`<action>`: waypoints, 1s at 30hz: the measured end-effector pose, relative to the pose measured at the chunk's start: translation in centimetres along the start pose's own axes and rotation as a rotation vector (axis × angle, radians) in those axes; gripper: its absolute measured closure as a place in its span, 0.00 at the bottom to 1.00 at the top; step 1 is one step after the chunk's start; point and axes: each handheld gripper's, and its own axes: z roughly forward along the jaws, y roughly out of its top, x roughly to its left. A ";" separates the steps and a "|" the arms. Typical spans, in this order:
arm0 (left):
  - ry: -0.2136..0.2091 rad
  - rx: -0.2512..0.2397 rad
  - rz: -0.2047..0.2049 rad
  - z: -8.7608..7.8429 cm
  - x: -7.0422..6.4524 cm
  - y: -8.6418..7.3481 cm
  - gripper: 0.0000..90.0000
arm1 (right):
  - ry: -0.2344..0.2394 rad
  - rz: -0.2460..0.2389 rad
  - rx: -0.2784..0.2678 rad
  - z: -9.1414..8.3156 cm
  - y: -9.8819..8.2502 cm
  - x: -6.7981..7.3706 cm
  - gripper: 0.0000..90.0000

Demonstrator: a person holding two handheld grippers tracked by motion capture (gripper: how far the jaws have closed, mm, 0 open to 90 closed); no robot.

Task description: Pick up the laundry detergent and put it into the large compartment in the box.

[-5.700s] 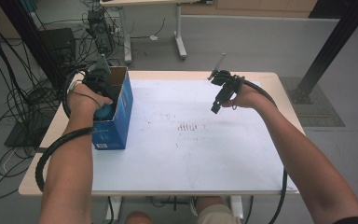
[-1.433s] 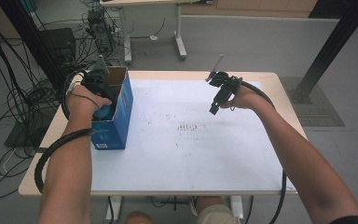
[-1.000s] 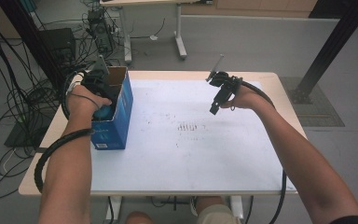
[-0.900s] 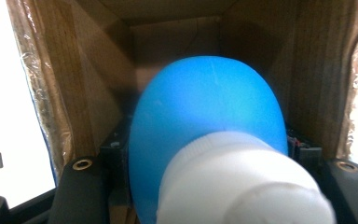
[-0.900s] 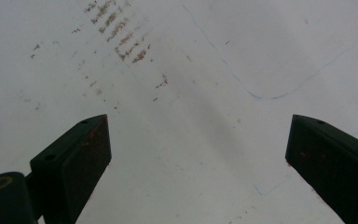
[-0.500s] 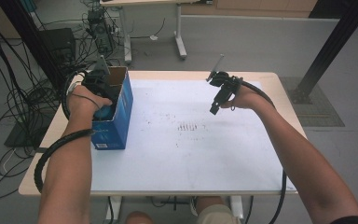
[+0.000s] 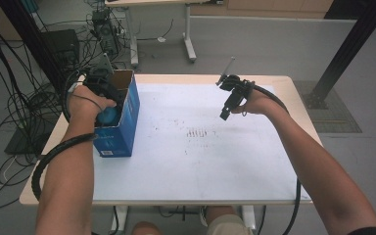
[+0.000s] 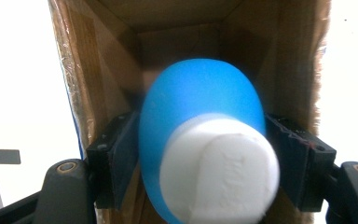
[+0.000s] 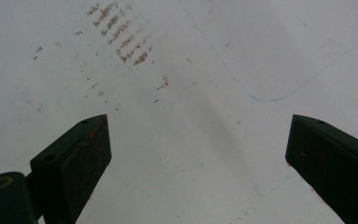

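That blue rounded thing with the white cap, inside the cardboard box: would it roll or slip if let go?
The blue rounded thing probably rolls, since its body curves all round. It looks smooth, so the left gripper, whose jaws have just been opening beside it, may lose it. The cardboard box should contain it.

box 1 — blue bottle 1 — table 1 — grippers 2
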 end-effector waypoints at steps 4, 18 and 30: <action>0.005 0.003 0.006 -0.5 -0.2 0.0 0.32 | 0.001 0.000 -0.005 0.0 -0.1 0.0 0.07; -0.005 -0.033 0.021 -5.5 0.2 -1.7 0.22 | -0.005 0.004 -0.014 -0.3 -0.2 0.0 0.06; -0.007 -0.041 0.184 -8.2 -5.2 -2.4 0.14 | -0.018 0.014 -0.022 -1.0 0.3 0.4 0.06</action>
